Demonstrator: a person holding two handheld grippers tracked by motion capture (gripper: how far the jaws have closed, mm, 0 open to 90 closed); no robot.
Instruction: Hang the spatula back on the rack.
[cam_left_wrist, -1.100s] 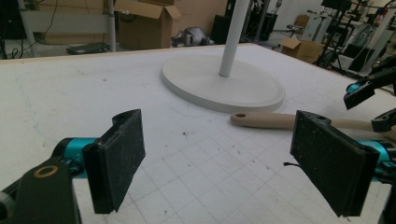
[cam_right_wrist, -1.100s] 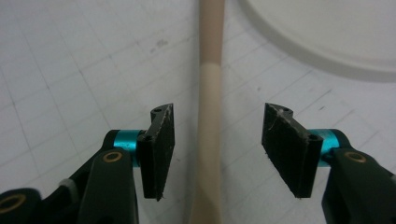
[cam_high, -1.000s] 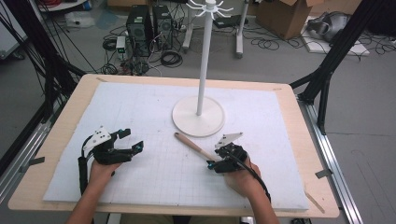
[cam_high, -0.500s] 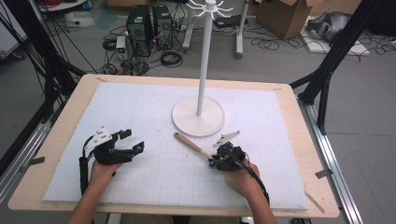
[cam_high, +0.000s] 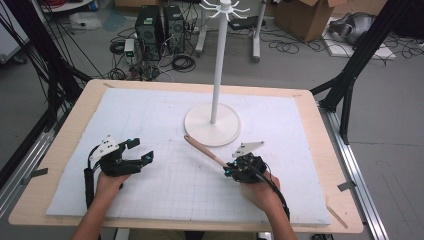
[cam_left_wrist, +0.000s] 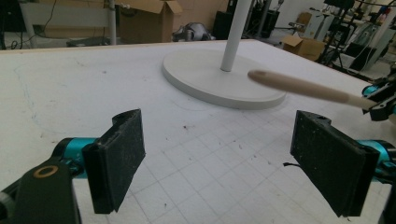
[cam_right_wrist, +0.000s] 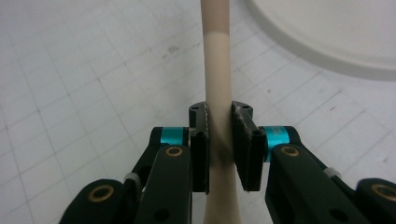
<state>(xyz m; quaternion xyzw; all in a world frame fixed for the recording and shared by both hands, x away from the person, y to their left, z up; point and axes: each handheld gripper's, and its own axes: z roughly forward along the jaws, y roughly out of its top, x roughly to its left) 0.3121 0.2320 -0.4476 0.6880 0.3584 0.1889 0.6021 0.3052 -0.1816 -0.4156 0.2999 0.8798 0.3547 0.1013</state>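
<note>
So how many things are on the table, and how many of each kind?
Grippers: 2, the left gripper open, the right gripper shut on the stick.
Sticks: 1, a tan stick.
Stands: 1, a white stand with hooks on top.
Total: 4

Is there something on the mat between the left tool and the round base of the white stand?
No. In the left gripper view, bare gridded mat runs from the open left tool to the stand base. The high view agrees.
</note>
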